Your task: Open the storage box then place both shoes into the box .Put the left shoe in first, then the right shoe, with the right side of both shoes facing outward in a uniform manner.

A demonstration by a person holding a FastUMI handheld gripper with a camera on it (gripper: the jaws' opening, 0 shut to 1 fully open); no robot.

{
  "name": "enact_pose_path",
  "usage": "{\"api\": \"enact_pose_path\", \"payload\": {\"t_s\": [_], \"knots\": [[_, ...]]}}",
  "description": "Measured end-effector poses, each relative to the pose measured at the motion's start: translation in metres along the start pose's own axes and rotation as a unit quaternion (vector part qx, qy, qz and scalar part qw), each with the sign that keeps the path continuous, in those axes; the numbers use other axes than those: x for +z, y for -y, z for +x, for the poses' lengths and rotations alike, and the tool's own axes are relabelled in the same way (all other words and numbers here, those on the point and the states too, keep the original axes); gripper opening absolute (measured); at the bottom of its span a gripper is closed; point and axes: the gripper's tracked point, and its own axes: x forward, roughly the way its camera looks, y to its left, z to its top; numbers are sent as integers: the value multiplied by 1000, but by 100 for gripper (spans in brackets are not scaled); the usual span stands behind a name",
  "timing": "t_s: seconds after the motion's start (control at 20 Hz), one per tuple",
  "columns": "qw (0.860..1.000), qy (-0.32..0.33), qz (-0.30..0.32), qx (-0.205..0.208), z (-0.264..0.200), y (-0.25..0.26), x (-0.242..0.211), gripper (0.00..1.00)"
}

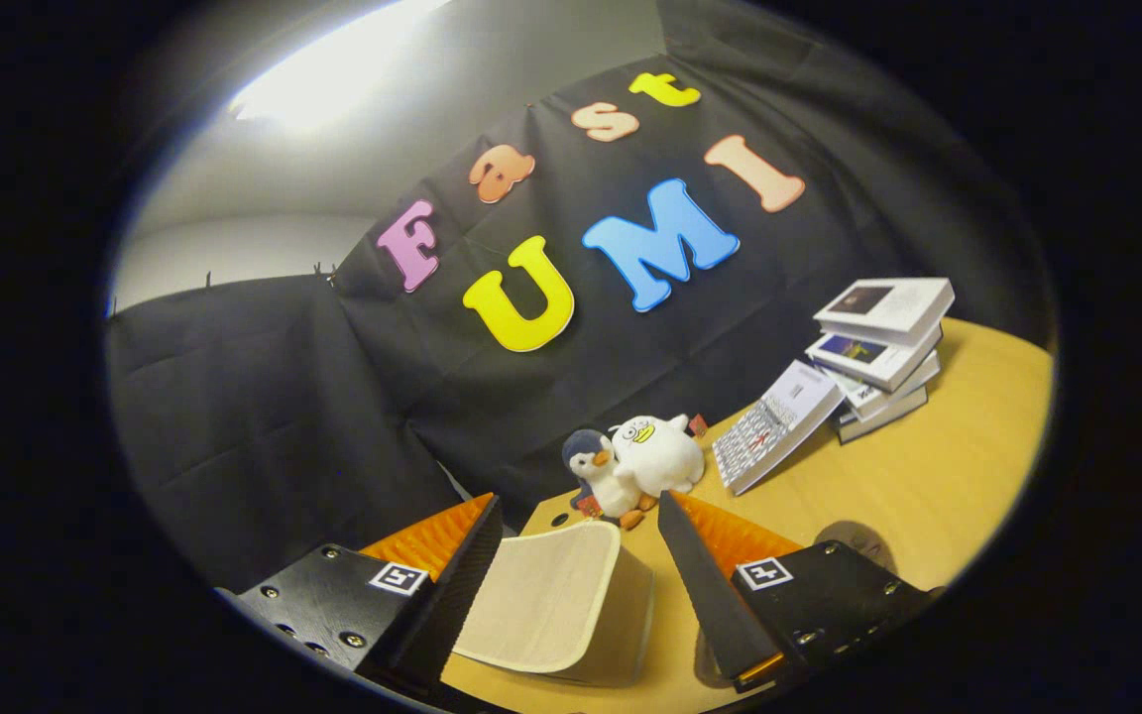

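Cream storage box, curved top, on table, between tool fingers

- The gripper has two fingers shaped as long wedges that taper to narrow tips at the far end.
- Fine ridges run across each finger's inner face and sloping top.
- Each finger sits on a black, boxy mount with flat angled faces.
- The left mount carries small round screws along its top and near edge.
- The right mount has screws too.
- Each mount bears a small square black-and-white marker.
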Motion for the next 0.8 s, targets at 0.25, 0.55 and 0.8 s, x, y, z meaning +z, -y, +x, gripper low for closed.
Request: {"api": "enact_pose_path", "payload": {"t_s": [0.25, 0.55, 0.8], "knots": [[994, -43, 103, -4, 16, 17, -41, 97], [975, -101, 196, 13, 32, 14, -91, 97], [957, -139, 255, 17, 42, 12, -125, 97]]}}
